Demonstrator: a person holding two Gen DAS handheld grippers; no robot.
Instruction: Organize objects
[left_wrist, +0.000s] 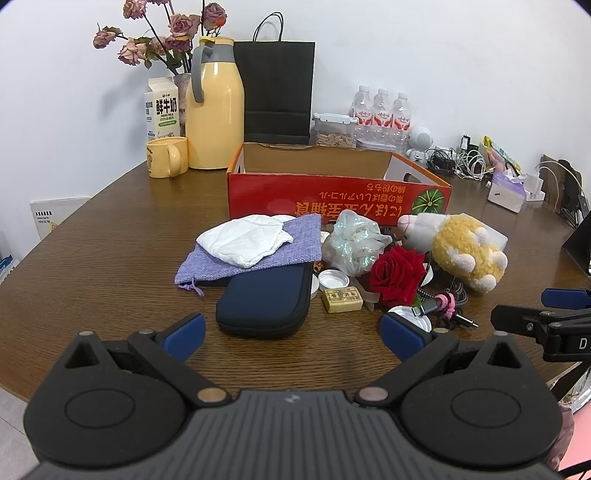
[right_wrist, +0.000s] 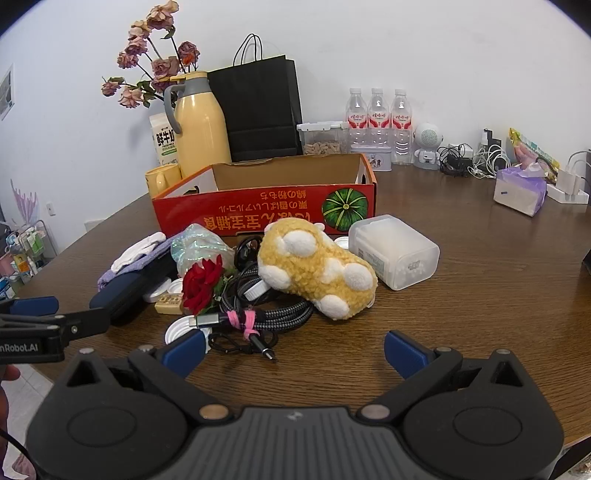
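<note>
**A:** What was laid out on the tabletop (left_wrist: 110, 236)?

**B:** A heap of loose things was gathered near the front edge, just before a red cardboard box (left_wrist: 332, 192) whose open top was turned upward. At the left of the heap, a white cloth (left_wrist: 243, 240) was draped over a purple pouch (left_wrist: 236, 258), which partly rested on a dark blue case (left_wrist: 266, 299). To the right of these, a crumpled shiny bag (left_wrist: 354, 240), a red rose (left_wrist: 397, 275), a small tan block (left_wrist: 341, 300) and a white cap (left_wrist: 333, 278) were seen close together.

**A:** And further right?

**B:** A yellow and white plush toy (right_wrist: 314, 273) was laid on its side, touching a coiled braided cable (right_wrist: 266, 314) bound with a pink tie. Just beside the toy, a frosted plastic container (right_wrist: 395, 251) was tipped on its side.

**A:** How were the two tools held?

**B:** The left hand-held gripper (left_wrist: 293, 334) was kept above the front edge with its jaws spread wide and nothing between them; the dark blue case lay just ahead of it. The right hand-held gripper (right_wrist: 293, 349) was likewise spread wide and empty, with the cable end near its left finger.

**A:** What stood behind the box?

**B:** A yellow jug (left_wrist: 214, 107), a yellow mug (left_wrist: 166, 157), a milk carton (left_wrist: 162, 107), a black paper bag (left_wrist: 275, 88) and three water bottles (left_wrist: 380, 109) were lined along the wall.
</note>
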